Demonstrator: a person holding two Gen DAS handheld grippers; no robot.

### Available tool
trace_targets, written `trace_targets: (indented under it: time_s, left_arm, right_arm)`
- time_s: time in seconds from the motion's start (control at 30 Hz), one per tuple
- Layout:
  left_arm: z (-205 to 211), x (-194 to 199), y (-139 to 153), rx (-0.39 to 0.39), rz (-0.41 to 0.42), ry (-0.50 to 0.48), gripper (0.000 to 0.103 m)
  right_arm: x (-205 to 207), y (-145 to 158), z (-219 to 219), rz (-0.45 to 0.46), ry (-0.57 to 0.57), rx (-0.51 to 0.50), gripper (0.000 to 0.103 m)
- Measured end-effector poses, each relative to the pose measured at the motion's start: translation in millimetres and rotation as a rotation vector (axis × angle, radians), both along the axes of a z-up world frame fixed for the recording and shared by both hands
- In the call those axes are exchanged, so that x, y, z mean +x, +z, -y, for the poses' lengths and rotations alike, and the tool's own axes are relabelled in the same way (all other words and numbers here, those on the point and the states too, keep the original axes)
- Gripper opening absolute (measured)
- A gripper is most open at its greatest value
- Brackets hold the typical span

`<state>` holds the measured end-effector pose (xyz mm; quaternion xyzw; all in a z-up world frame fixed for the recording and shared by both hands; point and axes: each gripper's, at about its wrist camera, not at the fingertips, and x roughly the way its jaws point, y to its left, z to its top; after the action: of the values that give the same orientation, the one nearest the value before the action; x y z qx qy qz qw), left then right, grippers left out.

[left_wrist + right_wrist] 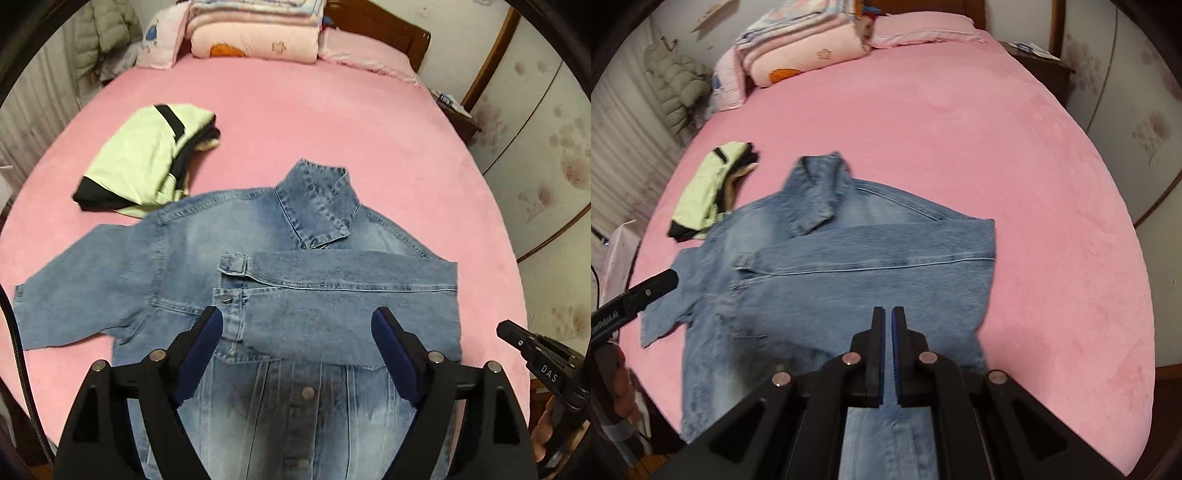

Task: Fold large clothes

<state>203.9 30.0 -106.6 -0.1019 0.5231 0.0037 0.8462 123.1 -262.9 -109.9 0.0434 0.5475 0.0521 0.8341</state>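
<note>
A blue denim jacket (229, 229) lies front-up on the pink bed (332, 122), collar (317, 199) towards the headboard. One sleeve (351, 273) is folded flat across the chest; the other sleeve (81, 291) spreads out to the left. My left gripper (299, 317) hovers above the chest, open, with nothing between its blue pads. In the right wrist view my right gripper (888, 314) is shut and empty above the jacket (849, 280), near its right side. The right gripper's body (532, 350) shows at the left view's right edge, and the left gripper's body (646, 291) at the other view's left edge.
A folded pale green and black garment (147, 162) lies just left of the collar. Stacked pink quilts (255, 33) and pillows sit at the headboard. A grey puffer coat (99, 37) hangs at the far left. A wooden nightstand (454, 110) stands to the right of the bed.
</note>
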Motion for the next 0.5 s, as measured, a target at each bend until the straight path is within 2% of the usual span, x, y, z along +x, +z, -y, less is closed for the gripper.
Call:
trace_targets:
  time_s: [0.13,0.3,0.43,0.5]
  left_arm:
    - [-8,-23,28,-0.002,0.006,0.029,0.082]
    - [-20,-50,68,0.013,0.056,0.057,0.082]
    - [-38,-72,98,0.065,0.089,0.103,0.092]
    - [-52,-85,110,0.075,0.113,0.131,0.092]
  right_arm:
    - [-15,31,-17,0.029,0.030,0.006,0.003]
    - [-34,60,-38,0.062,0.098,0.023,0.005]
    - [-47,75,-56,0.087,0.152,0.034,0.006]
    - [-54,82,-66,0.105,0.178,0.048,0.006]
